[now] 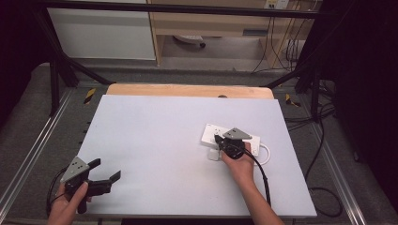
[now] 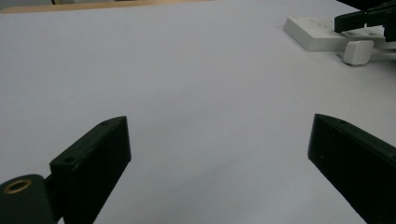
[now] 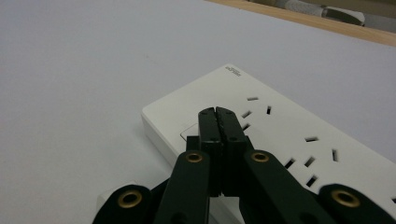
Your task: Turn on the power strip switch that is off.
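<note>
One white power strip [image 1: 231, 139] is seen lying flat on the right half of the surface [image 1: 155, 154], with its long side running slantwise; in the right gripper view [image 3: 280, 135] several groups of dark slots are counted across its top, a square switch is set at its near end, and a small grey line of print is placed by the far corner, too small to be read; no other writing is made out. One small white plug block [image 1: 214, 155] is seen just beside the strip's near edge, and it is shown again in the left gripper view [image 2: 358, 52], resting on the surface against the strip [image 2: 317, 35]; one white cable [image 1: 267, 152] is looped off the strip's right end.

The right gripper [image 3: 218, 112] is held over the switch end of the strip; its two fingers [image 3: 208, 128] are pressed flat together with no gap and nothing is held between them; whether the tips touch the switch cannot be told. In the high view the same gripper [image 1: 220, 140] is seen in the person's right hand [image 1: 241, 164], with a black cable trailing back from it.

The left gripper [image 1: 105, 171] is held well apart from the strip, near the front left corner of the surface; its two fingers [image 2: 93, 158] are spread wide, and only bare surface is seen between them.
</note>
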Demonstrator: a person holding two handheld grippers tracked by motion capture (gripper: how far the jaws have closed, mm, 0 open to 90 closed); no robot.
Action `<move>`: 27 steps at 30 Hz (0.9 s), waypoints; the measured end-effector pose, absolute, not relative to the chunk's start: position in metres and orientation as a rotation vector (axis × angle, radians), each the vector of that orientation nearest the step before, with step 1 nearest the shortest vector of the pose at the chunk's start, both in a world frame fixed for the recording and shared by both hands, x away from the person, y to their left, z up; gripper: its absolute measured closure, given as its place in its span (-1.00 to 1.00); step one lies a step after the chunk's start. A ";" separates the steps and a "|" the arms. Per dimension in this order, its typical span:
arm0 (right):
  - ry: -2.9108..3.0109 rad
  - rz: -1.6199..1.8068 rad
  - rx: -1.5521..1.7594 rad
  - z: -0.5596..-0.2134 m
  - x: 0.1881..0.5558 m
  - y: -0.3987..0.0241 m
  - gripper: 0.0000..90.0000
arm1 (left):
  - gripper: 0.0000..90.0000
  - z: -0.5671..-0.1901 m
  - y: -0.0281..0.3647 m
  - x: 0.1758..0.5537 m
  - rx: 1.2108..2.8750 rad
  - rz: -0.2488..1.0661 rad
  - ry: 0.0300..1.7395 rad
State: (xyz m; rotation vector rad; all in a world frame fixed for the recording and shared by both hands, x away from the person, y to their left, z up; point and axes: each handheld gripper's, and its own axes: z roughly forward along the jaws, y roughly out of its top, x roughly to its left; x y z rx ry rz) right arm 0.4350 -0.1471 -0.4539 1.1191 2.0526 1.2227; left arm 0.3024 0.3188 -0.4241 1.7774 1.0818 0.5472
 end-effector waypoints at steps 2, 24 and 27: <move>2.053 1.222 1.117 -0.454 0.435 -0.147 1.00 | -0.87 -0.424 0.319 0.302 1.777 0.547 1.082; 2.057 1.232 1.122 -0.454 0.435 -0.147 1.00 | -0.87 -0.424 0.318 0.302 1.784 0.552 1.077; 2.054 1.234 1.126 -0.455 0.435 -0.147 1.00 | -0.87 -0.424 0.318 0.302 1.786 0.553 1.076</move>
